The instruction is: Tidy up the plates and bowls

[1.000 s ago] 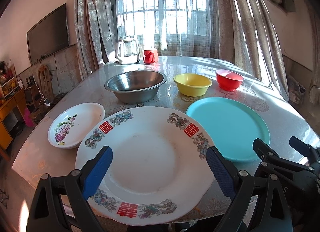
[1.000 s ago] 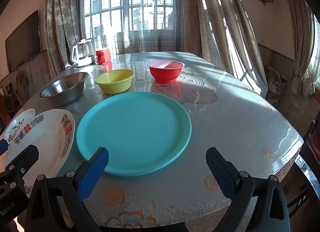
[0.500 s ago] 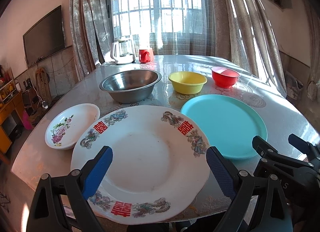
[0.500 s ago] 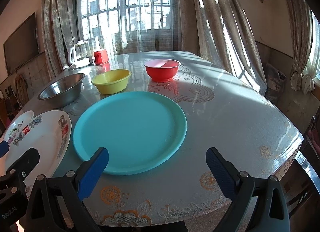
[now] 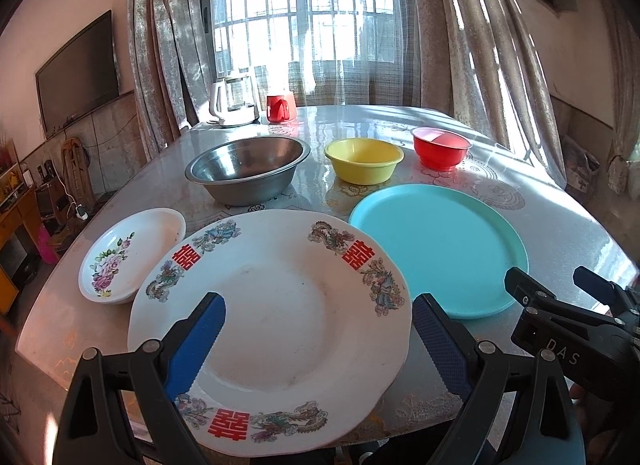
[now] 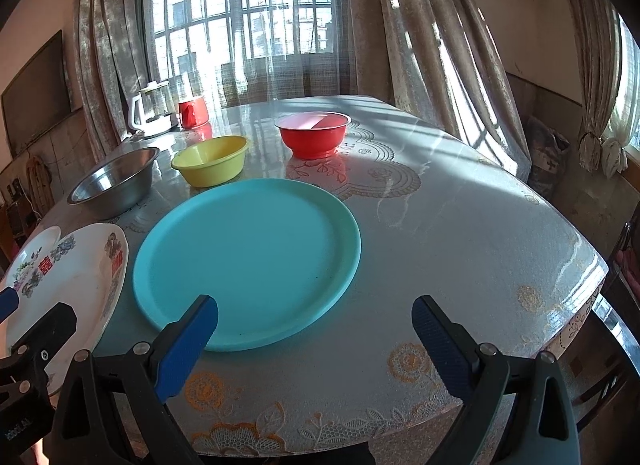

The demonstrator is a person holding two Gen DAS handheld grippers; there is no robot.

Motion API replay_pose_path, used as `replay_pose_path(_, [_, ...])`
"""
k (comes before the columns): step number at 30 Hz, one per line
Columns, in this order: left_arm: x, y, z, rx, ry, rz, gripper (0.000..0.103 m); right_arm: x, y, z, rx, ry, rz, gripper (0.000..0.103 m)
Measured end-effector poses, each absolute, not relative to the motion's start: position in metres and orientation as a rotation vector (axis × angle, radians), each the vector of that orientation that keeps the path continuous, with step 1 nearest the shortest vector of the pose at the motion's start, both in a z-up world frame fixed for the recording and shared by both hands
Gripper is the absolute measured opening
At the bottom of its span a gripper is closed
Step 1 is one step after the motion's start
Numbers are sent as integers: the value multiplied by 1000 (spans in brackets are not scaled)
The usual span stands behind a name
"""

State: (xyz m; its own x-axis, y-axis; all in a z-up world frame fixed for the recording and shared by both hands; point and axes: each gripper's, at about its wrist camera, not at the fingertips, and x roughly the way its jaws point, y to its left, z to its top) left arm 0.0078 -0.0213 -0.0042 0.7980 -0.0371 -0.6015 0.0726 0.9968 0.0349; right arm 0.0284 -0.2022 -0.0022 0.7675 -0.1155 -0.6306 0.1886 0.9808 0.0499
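Note:
A large white plate (image 5: 276, 317) with red characters lies at the table's near edge, and my left gripper (image 5: 318, 339) hangs open just above its near half. Left of it sits a small floral dish (image 5: 128, 253). A turquoise plate (image 6: 248, 261) lies to the right, my right gripper (image 6: 316, 339) open over its near rim with nothing held. Behind stand a steel bowl (image 5: 248, 167), a yellow bowl (image 5: 363, 159) and a red bowl (image 5: 440, 147), each apart from the others.
At the far side of the table (image 6: 460, 233) stand a white kettle (image 5: 234, 103) and a red mug (image 5: 280, 108). Curtains and a window lie beyond. A TV (image 5: 76, 73) hangs on the left wall. Bare tablecloth spreads right of the turquoise plate.
Both grippers have drawn back and risen slightly, so the plates and bowls sit a little farther off. Nothing on the table has shifted. Both stay open.

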Motion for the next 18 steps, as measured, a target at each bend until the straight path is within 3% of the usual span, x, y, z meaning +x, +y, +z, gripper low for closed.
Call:
replay_pose_path(11, [22, -20, 9, 73, 635, -87, 94, 33, -224, -6, 167, 699, -182, 99])
replay_pose_path(16, [32, -25, 12, 73, 669, -168, 83, 38, -230, -9, 182, 712, -165, 92])
replay_pose_path(18, [37, -27, 13, 80, 682, -195, 74, 42, -229, -9, 180, 718, -145, 87])
